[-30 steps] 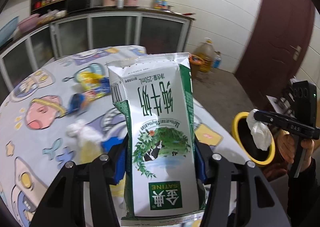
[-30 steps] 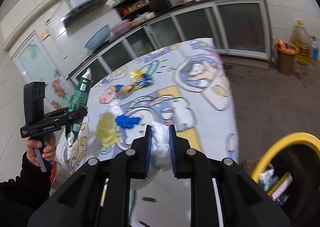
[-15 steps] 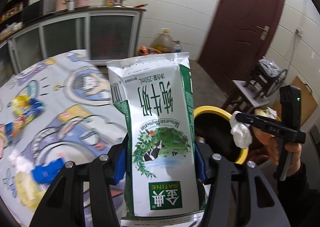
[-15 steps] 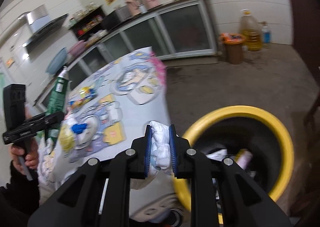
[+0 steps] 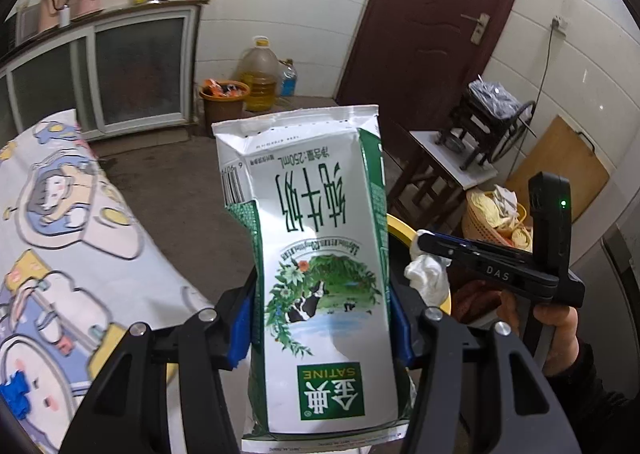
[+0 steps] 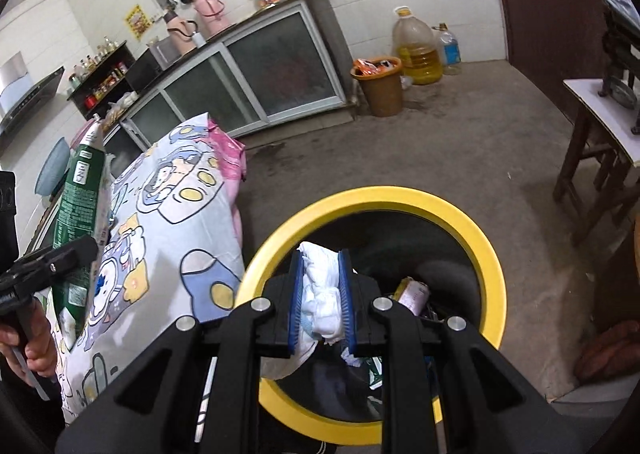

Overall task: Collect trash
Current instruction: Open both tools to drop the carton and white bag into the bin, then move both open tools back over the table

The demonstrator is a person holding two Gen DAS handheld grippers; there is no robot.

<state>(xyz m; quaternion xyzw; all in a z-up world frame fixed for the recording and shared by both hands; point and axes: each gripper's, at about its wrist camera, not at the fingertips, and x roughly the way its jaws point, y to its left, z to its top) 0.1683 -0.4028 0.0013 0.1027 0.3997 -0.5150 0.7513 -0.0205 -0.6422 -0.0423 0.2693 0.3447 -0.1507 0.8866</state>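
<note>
**Hovering Over the Bin With Both Hands Full**

Holding steady above the target, the right gripper (image 6: 320, 294) has its blue pads clamped on a crumpled white tissue (image 6: 322, 286), and it hangs right over the mouth of the yellow-rimmed trash bin (image 6: 472, 230). Down inside you can spot a can and other scraps already collected.

Over on the other side, the left gripper (image 5: 320, 318) is squeezed tight around an empty green-and-white milk carton (image 5: 320, 254), held upright and upside down by its print, near the edge of the cartoon-print tablecloth (image 5: 60, 254). From the left wrist view, the bin's rim only peeks out behind the carton, so that one looks short of the drop zone.

Now, the smart play here, by my reading: let the tissue go first. It sits well inside the rim, so simply parting the fingers should do it, but tissue is light and clingy, and a small shake may be needed if it sticks to a pad. Then swing clear so the carton can come across. That carton is tall and light; bring it centred over the opening before release, or it may clip the rim and tumble to the concrete floor (image 6: 440, 134).
</note>
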